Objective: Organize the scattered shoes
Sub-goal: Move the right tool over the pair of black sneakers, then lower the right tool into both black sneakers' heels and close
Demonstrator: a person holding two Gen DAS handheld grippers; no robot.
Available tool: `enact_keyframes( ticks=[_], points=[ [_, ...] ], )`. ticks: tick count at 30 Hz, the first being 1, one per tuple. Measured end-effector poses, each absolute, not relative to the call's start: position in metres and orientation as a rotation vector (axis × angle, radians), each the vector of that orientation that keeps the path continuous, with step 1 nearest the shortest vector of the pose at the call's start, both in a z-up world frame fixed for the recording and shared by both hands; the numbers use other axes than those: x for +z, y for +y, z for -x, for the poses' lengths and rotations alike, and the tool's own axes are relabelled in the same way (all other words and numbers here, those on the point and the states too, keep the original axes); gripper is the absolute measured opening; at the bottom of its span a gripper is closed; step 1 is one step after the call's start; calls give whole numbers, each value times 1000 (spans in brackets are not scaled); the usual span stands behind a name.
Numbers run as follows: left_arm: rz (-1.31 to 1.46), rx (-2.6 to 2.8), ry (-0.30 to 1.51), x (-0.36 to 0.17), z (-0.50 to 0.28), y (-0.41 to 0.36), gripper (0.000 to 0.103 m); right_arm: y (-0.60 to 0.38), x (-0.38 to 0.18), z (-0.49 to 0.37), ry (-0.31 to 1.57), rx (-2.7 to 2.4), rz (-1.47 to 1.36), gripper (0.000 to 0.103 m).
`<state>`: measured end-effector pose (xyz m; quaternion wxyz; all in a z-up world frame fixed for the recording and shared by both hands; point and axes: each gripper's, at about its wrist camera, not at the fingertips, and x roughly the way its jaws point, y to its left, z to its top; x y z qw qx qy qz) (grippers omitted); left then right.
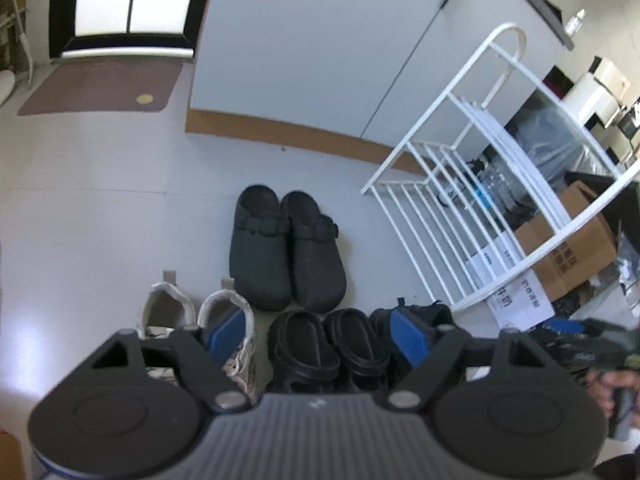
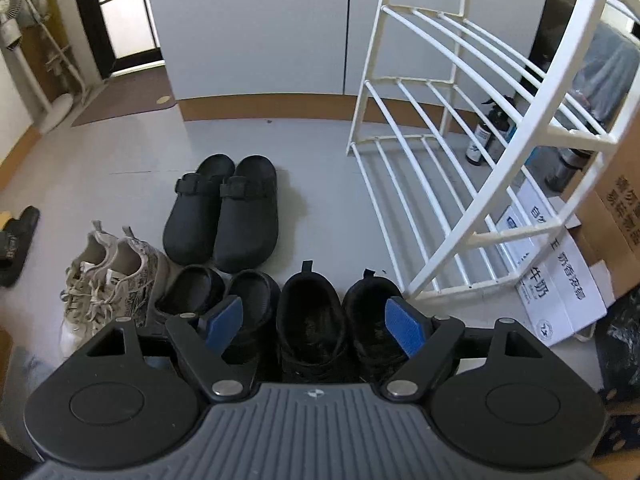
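Four pairs of shoes stand side by side on the pale floor. Dark grey clogs (image 1: 286,248) (image 2: 224,216) sit farthest off. Nearer are white sneakers (image 1: 200,320) (image 2: 108,272), black perforated clogs (image 1: 328,348) (image 2: 224,292) and black sneakers (image 2: 312,320) (image 1: 420,316). My left gripper (image 1: 318,334) hovers open over the black perforated clogs, its blue pads (image 1: 226,334) wide apart and holding nothing. My right gripper (image 2: 314,326) hovers open over the black sneakers, with nothing pressed between its pads (image 2: 404,328). Both gripper bodies hide the shoes' toes.
A white wire shoe rack (image 1: 480,200) (image 2: 440,160) stands to the right with bare shelves. Cardboard boxes (image 2: 556,280) and bottles (image 2: 480,136) lie behind it. A black slide sandal (image 2: 16,240) lies far left. A grey cabinet (image 2: 260,28) and a doormat (image 1: 100,88) are beyond. A hand (image 1: 612,392) shows at the right edge.
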<state>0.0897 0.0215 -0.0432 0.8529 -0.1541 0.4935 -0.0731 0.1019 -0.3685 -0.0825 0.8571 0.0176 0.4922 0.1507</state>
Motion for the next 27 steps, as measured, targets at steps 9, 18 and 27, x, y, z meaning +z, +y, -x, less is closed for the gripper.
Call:
enact_keyframes(
  ticks=[9, 18, 27],
  points=[
    [397, -238, 1055, -62, -148, 16, 80, -371, -137, -127, 1083, 205, -131, 82],
    [309, -151, 1188, -112, -170, 22, 80, -328, -192, -139, 1140, 162, -46, 82],
    [381, -186, 1202, -111, -168, 26, 80, -316, -247, -145, 1130, 157, -98, 82]
  ],
)
